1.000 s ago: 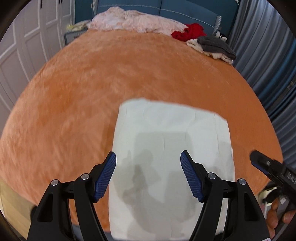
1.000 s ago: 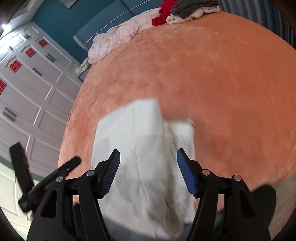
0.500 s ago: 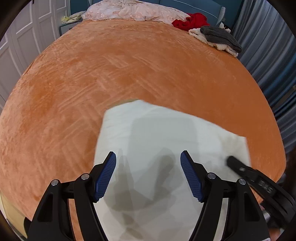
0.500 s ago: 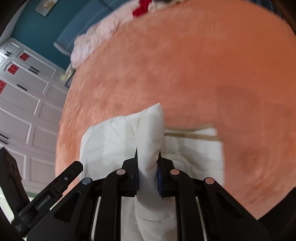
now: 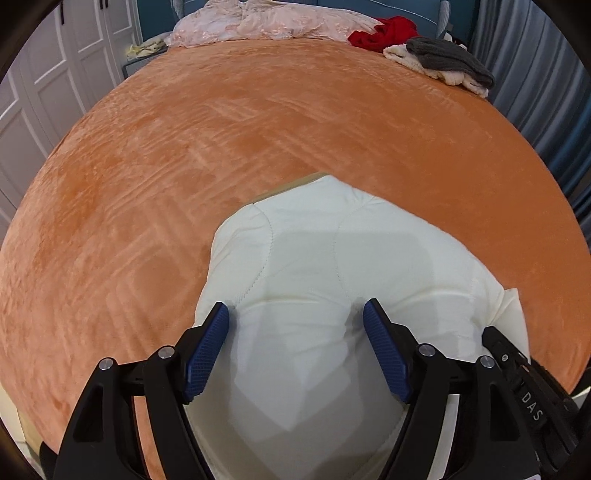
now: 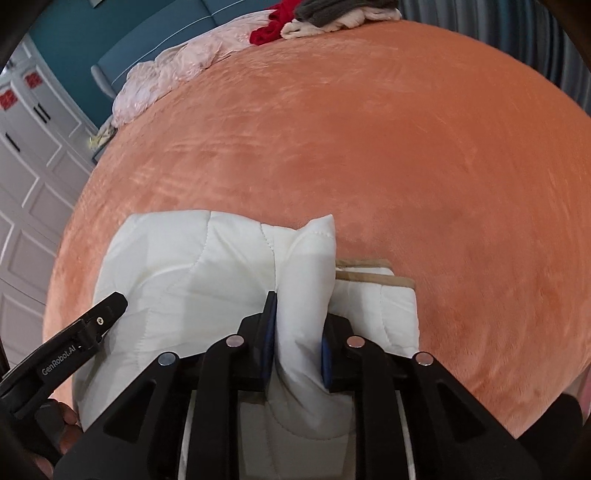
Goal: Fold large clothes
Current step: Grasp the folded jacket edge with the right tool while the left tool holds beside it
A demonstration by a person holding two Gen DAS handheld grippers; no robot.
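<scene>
White quilted garment (image 6: 207,266) now bunched up; ridge pinched in right tongs (image 6: 297,334).

A cream quilted garment (image 5: 306,280) lies folded, puffy, on an orange bed. One fold stands upright, pinched.

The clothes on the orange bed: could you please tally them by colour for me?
White quilted garment, near edge: 1
Pink, far end: 1
Red: 1
Grey: 1
Cream, under the grey: 1
Total: 5
</scene>
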